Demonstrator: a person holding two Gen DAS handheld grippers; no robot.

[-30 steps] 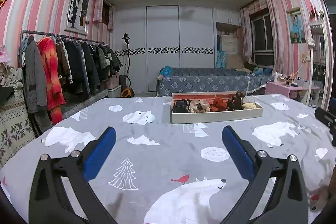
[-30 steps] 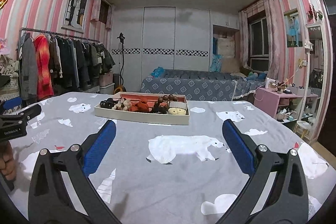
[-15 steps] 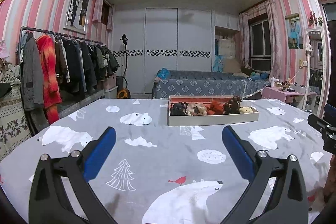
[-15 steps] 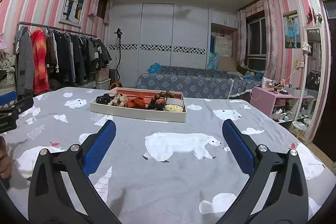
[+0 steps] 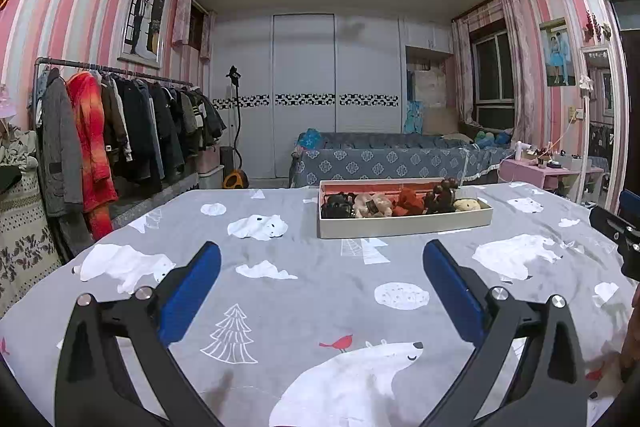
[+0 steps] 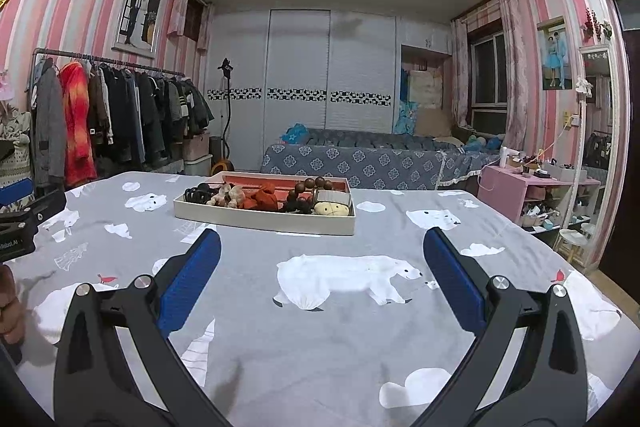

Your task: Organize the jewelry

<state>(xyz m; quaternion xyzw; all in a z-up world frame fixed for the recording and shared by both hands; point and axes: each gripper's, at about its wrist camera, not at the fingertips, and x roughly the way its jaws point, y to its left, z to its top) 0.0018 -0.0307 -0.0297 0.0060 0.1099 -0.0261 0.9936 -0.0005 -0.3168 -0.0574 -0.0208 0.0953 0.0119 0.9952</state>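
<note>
White tray point(image 6: 264, 223) of jewelry sits sideways far ahead on the bed, left of the right gripper point(image 6: 322, 279), right of the left gripper point(image 5: 322, 281), both wide apart and empty.

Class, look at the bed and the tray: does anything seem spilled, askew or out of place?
Nothing has spilled: the jewellery stays inside the shallow white tray with the orange lining on the grey polar-bear bedspread. The pieces lie heaped along its front edge, unsorted. Both grippers are open and empty.

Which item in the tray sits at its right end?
The pale yellow piece, at the right end of the tray, beside the dark brown wooden beads; the black item is at the opposite end.
</note>
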